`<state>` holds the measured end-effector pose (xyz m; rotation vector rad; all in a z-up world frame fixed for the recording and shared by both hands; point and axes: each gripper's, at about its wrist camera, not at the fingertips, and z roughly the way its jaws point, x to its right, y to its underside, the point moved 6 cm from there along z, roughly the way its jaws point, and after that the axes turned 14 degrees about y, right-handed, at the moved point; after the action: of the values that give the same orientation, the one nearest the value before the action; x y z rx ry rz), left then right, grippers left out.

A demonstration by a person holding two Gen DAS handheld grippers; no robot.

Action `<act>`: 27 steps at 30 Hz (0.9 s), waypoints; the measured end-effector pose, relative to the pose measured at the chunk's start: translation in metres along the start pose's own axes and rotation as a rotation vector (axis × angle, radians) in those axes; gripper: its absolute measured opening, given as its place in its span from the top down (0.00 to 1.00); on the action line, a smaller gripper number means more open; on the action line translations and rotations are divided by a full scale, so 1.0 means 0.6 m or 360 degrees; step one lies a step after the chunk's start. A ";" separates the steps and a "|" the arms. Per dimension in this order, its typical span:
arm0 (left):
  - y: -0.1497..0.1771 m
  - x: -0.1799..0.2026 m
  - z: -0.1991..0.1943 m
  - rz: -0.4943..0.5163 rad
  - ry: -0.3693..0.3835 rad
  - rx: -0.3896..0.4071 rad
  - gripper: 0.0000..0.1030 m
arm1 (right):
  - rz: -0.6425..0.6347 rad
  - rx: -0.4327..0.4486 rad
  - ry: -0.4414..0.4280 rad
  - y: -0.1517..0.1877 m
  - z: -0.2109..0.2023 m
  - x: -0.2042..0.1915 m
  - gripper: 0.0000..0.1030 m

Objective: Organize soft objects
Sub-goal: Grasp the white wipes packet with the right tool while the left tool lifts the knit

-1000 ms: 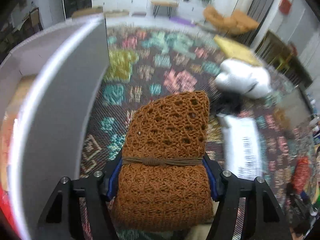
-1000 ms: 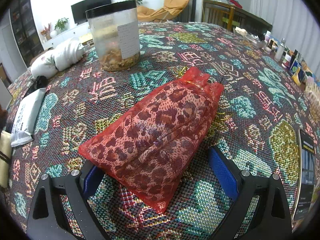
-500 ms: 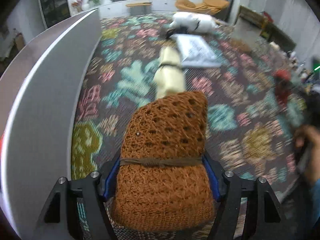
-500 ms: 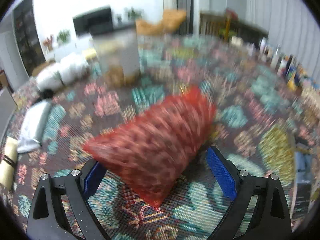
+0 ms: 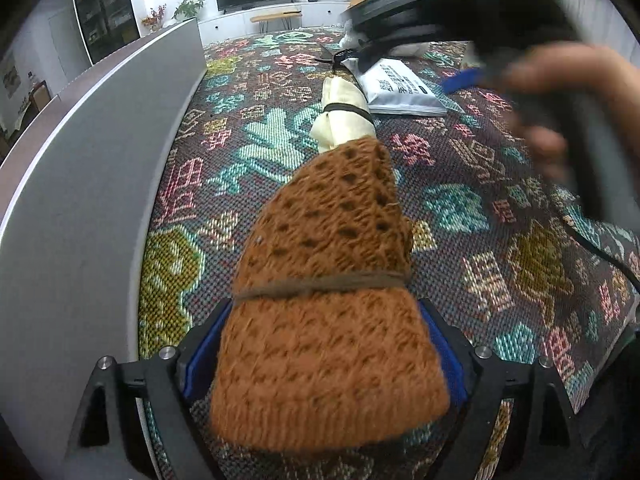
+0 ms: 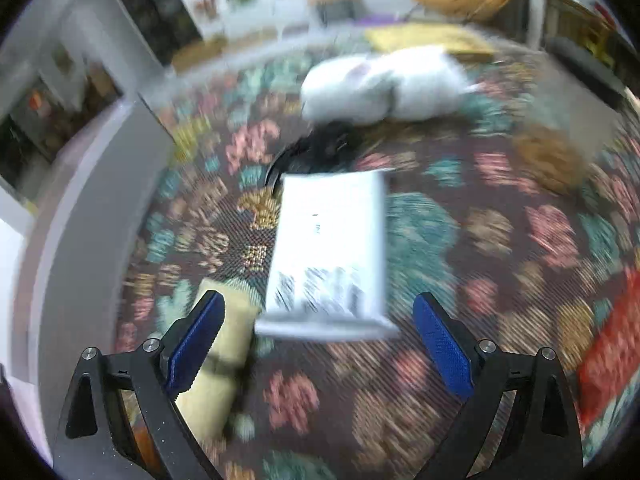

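The brown knit roll (image 5: 324, 312) lies on the patterned tabletop (image 5: 472, 208), long axis pointing away from the camera, between the left gripper (image 5: 320, 360) jaws, which have just been opening. The right gripper (image 6: 316, 344) has wide, empty jaws above the white packet (image 6: 328, 252).

Blurred white bundle (image 6: 384, 84), perhaps plush

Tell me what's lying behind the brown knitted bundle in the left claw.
Just past the brown knitted bundle lies a cream cloth roll tied with a dark band, then a white printed packet. The bundle hides the roll's near end and the tablecloth beneath it.
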<state>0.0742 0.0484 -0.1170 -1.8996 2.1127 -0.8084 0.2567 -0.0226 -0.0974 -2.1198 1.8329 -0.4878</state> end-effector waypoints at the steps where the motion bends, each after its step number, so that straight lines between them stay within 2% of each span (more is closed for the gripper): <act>1: 0.001 0.000 -0.001 0.0004 0.0003 -0.0001 0.15 | -0.0016 -0.0012 0.0047 -0.005 0.015 -0.006 0.05; 3: 0.003 -0.001 -0.002 0.0014 0.0014 -0.0007 0.15 | -0.0026 -0.0049 0.0133 -0.007 0.047 -0.001 0.07; 4: 0.004 -0.001 -0.002 0.0016 0.0021 -0.0009 0.15 | -0.0008 -0.0004 0.0160 -0.013 0.044 0.010 0.10; 5: 0.004 -0.002 -0.003 0.0018 0.0030 -0.0012 0.15 | 0.0021 -0.0006 0.0155 -0.013 0.045 0.024 0.20; 6: 0.005 -0.003 -0.004 0.0016 0.0037 -0.0013 0.15 | 0.0024 0.0012 0.0150 -0.012 0.040 0.033 0.37; 8: 0.007 -0.004 -0.008 0.0010 0.0059 -0.0016 0.15 | 0.0011 -0.0005 0.0142 0.002 0.034 0.059 0.38; 11: 0.015 -0.006 -0.016 -0.0003 0.0107 -0.0013 0.15 | 0.0024 -0.0041 0.0135 0.052 0.013 0.113 0.38; 13: 0.023 -0.010 -0.024 -0.0018 0.0136 -0.0011 0.15 | 0.0083 -0.0052 0.0135 0.107 -0.014 0.149 0.38; 16: 0.030 -0.011 -0.029 -0.0025 0.0171 -0.0014 0.15 | 0.0147 -0.0038 0.0167 0.186 -0.053 0.175 0.37; 18: 0.032 -0.012 -0.030 -0.0017 0.0167 -0.0020 0.15 | 0.0167 -0.0013 0.0201 0.218 -0.068 0.178 0.36; 20: 0.031 -0.010 -0.029 -0.0012 0.0151 -0.0029 0.15 | 0.0200 0.0010 0.0246 0.234 -0.077 0.175 0.31; 21: 0.032 -0.007 -0.027 -0.0008 0.0141 -0.0036 0.14 | 0.0213 0.0025 0.0273 0.236 -0.074 0.173 0.22; 23: 0.028 -0.004 -0.019 0.0015 0.0102 -0.0063 0.11 | 0.0189 0.0055 0.0305 0.232 -0.065 0.163 0.12; 25: 0.024 -0.004 -0.010 0.0046 0.0057 -0.0091 0.10 | 0.0164 0.0105 0.0370 0.237 -0.066 0.159 0.10; 27: 0.024 -0.003 -0.010 0.0038 0.0051 -0.0108 0.10 | 0.0196 0.0160 0.0357 0.238 -0.065 0.159 0.10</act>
<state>0.0593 0.0524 -0.1198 -1.9026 2.2050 -0.7769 0.1253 -0.1376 -0.1187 -1.9389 1.9978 -0.7973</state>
